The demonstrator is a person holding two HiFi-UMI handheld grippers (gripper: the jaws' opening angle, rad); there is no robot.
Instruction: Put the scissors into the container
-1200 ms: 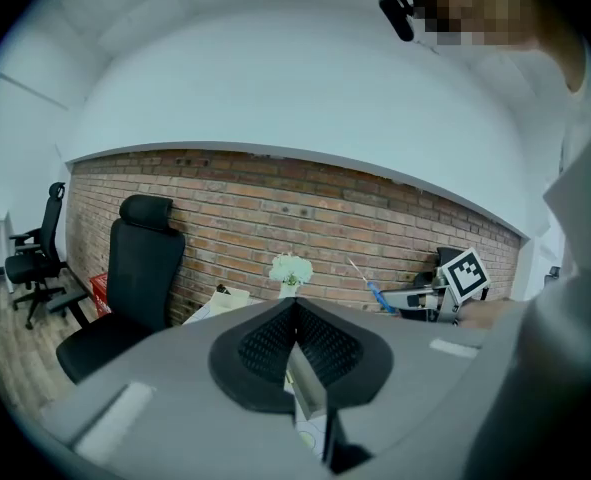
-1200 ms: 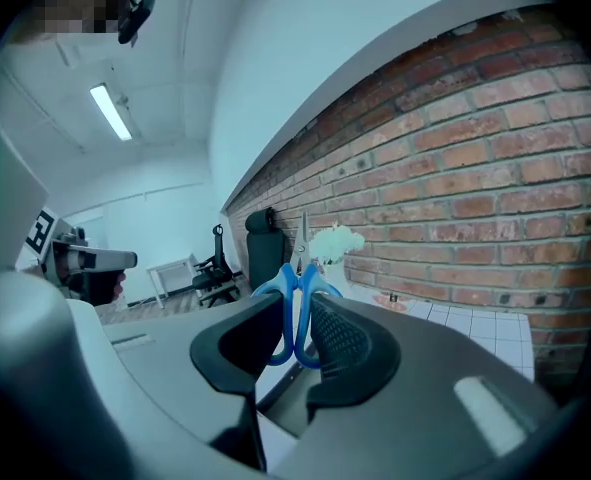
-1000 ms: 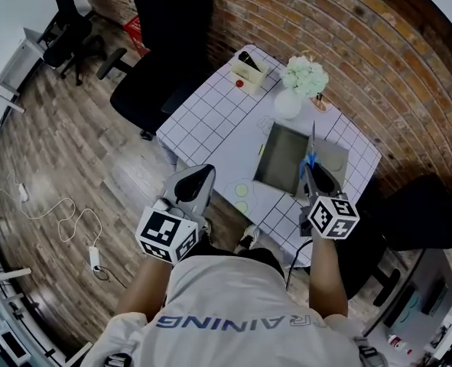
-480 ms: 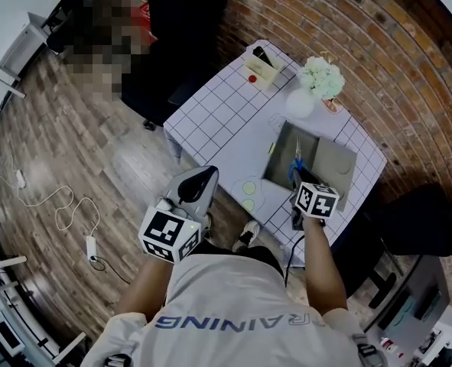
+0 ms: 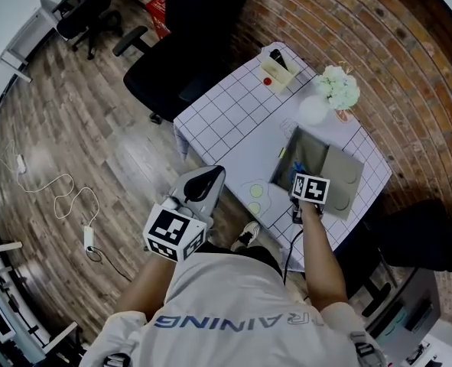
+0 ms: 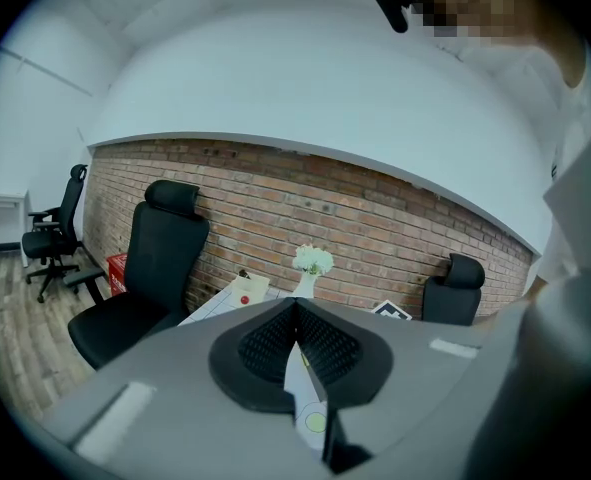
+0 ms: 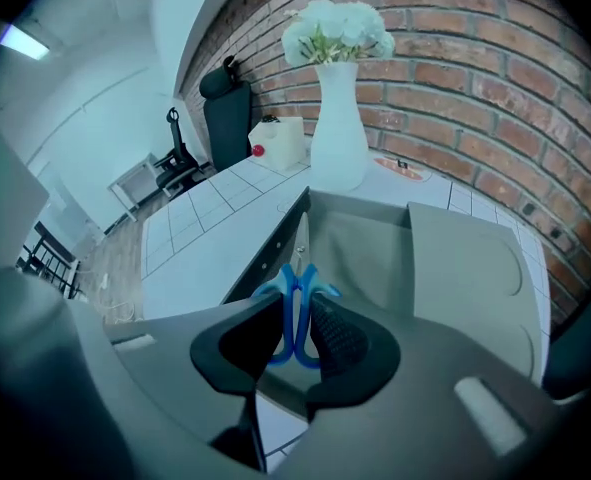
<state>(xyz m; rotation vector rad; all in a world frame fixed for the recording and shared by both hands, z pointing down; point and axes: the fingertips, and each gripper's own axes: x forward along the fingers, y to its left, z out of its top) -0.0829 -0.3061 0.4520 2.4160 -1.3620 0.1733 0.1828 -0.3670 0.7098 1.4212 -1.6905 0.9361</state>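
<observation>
The left gripper (image 6: 296,308), its jaws closed on nothing, is held near level and close to the body. The right arm (image 5: 318,254) reaches forward, the right gripper (image 7: 295,298) tilted steeply down, jaws clamped on the scissors (image 7: 296,273).

Scissors (image 7: 297,313): glossy blue plastic handles, bare metal blades; container (image 7: 360,250) matt grey, smooth walls; table (image 7: 205,230) top smooth white, gridded; vase (image 7: 337,138) smooth white, slight gloss; far wall (image 7: 475,78) rough brick; floor (image 5: 80,151) wood-look planks.
</observation>
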